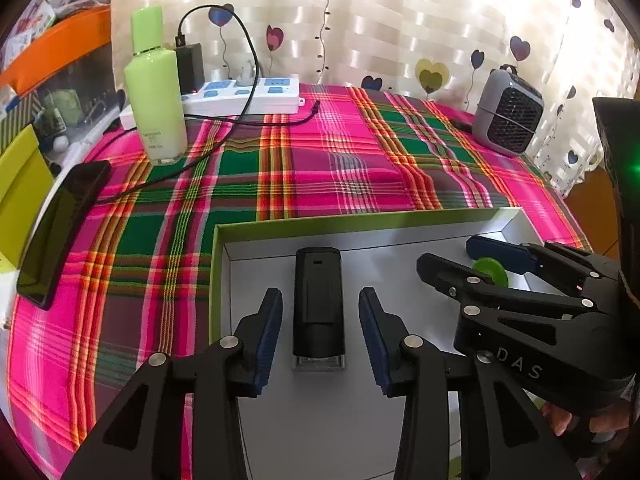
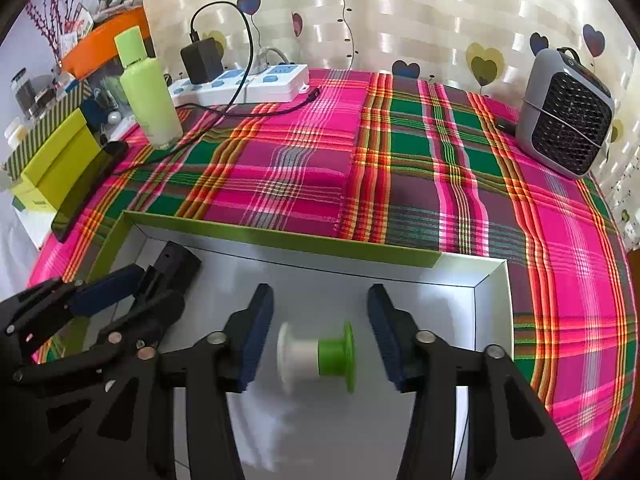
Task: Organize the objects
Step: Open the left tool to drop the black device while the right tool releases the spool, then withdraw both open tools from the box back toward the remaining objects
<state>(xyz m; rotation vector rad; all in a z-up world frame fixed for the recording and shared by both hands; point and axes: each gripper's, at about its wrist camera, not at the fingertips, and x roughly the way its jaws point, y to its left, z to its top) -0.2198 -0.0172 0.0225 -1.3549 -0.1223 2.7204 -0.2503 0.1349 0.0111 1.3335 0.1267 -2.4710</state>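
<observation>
A shallow white box with a green rim lies on the plaid cloth. In it, a black oblong device with a clear end lies lengthwise between the blue pads of my left gripper; there are gaps on both sides, so it is open. In the right wrist view a green and white spool lies on its side on the box floor, slightly blurred. My right gripper stands open around it, pads clear of both ends. The left gripper shows at the left beside the black device.
On the plaid cloth, at the back left, stand a green bottle and a power strip with a black charger and cable. A dark phone lies at the left edge. A grey fan heater sits back right.
</observation>
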